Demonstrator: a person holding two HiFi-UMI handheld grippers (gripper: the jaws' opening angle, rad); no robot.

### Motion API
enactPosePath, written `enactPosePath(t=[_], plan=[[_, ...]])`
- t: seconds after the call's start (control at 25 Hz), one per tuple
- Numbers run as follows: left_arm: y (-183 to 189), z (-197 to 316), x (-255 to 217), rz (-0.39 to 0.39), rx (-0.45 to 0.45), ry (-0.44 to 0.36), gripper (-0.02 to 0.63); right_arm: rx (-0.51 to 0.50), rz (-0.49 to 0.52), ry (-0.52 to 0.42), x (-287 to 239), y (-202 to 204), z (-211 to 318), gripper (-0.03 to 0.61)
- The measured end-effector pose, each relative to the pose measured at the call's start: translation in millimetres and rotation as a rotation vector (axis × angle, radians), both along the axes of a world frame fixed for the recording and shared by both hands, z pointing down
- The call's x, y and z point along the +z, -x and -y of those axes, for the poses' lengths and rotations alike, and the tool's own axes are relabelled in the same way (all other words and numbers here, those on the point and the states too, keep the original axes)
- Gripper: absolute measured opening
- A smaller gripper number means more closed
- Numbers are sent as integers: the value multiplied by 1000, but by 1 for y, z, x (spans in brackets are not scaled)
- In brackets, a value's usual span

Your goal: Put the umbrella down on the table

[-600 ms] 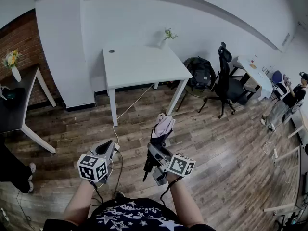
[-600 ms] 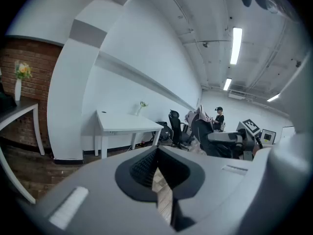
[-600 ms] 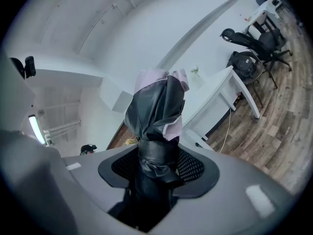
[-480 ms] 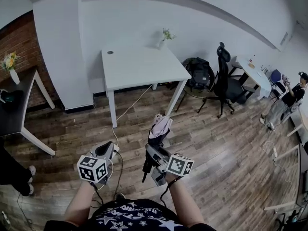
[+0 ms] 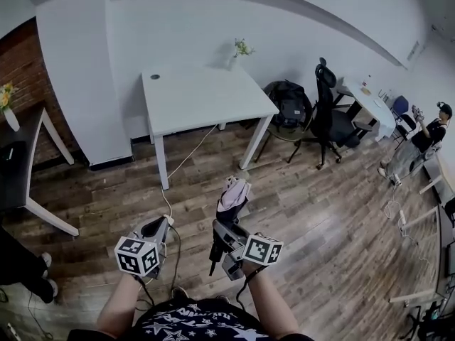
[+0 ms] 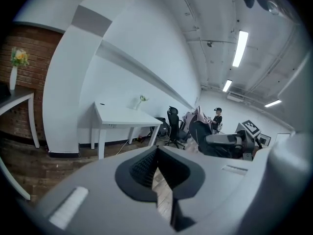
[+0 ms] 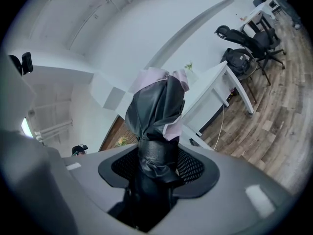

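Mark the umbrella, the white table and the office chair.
umbrella (image 7: 155,109), right gripper view, on its folded black canopy.
white table (image 5: 202,98), head view, on a bare part of its top.
office chair (image 5: 325,111), head view, on its backrest.

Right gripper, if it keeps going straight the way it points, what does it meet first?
Probably the white table, ahead of the right gripper and its umbrella; only floor lies between, depth unclear.
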State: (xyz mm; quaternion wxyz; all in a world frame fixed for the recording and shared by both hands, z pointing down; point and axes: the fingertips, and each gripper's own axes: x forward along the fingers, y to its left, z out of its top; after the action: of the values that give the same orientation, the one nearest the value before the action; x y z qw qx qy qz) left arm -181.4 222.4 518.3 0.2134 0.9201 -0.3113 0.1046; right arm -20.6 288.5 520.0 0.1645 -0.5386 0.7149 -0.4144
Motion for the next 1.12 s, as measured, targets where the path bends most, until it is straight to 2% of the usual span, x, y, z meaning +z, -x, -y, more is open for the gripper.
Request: enactPosePath(t=[0.16,0.32,0.56,0.72,0.84,1.12], plan=[[12,-1,13,11,15,24,3,33,37,23,9,10,1,238],[18,14,14,12,25,14,3,64,54,25,11,10,5,238],[16,37,2,-20,0,0,3,36,30,32,7,5,20,238],[15,48,3,-26,-21,0,3,11,40,14,6,1,49,238],[9,64,9,0,-33,-2,3,-25,55,13,12,-2,79,238],[-27,133,14,32,-80,15,3,-101,85,22,19,-31,163,238]])
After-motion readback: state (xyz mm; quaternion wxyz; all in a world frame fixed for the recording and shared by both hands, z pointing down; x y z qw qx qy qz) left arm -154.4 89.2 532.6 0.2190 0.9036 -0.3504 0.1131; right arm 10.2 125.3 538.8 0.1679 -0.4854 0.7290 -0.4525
